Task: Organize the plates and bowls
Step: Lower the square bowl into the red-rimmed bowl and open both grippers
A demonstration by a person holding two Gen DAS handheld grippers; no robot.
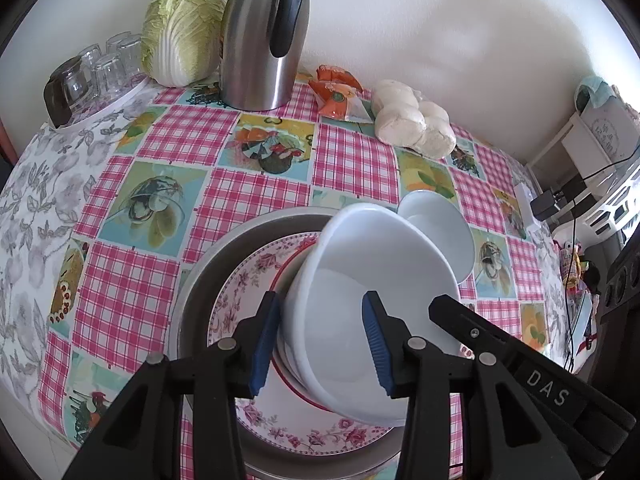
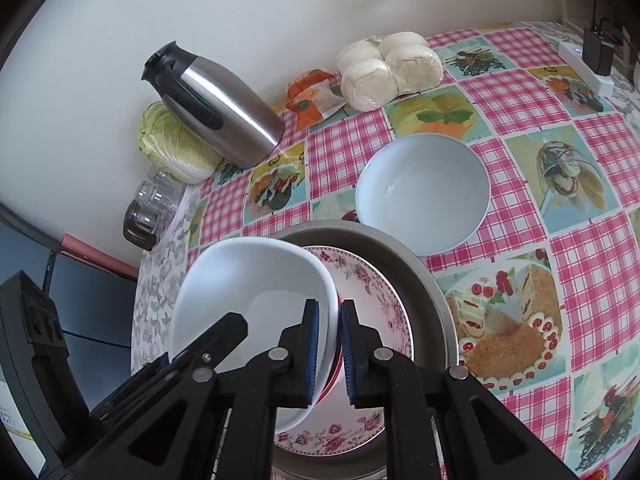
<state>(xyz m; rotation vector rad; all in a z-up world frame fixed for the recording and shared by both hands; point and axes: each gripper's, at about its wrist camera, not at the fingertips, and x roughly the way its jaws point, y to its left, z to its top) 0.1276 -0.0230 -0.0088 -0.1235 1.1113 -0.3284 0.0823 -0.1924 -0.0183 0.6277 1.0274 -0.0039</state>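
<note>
A white bowl (image 1: 360, 292) (image 2: 256, 300) tilts over a stack: a red-rimmed plate (image 1: 292, 384) on a floral plate (image 1: 248, 292) (image 2: 376, 300) in a metal pan (image 1: 200, 280) (image 2: 400, 252). My left gripper (image 1: 320, 340) is open, its fingers either side of the bowl's left wall. My right gripper (image 2: 330, 346) is shut on the bowl's right rim; it shows in the left wrist view (image 1: 500, 344). A second white bowl (image 2: 424, 192) (image 1: 440, 224) sits on the tablecloth beyond the pan.
Along the back wall stand a steel thermos jug (image 1: 260, 40), a cabbage (image 1: 184, 28), glasses (image 1: 100, 68), an orange packet (image 1: 336, 96) and bagged buns (image 1: 416, 120). A power strip with charger (image 2: 588, 60) lies at the table's far right.
</note>
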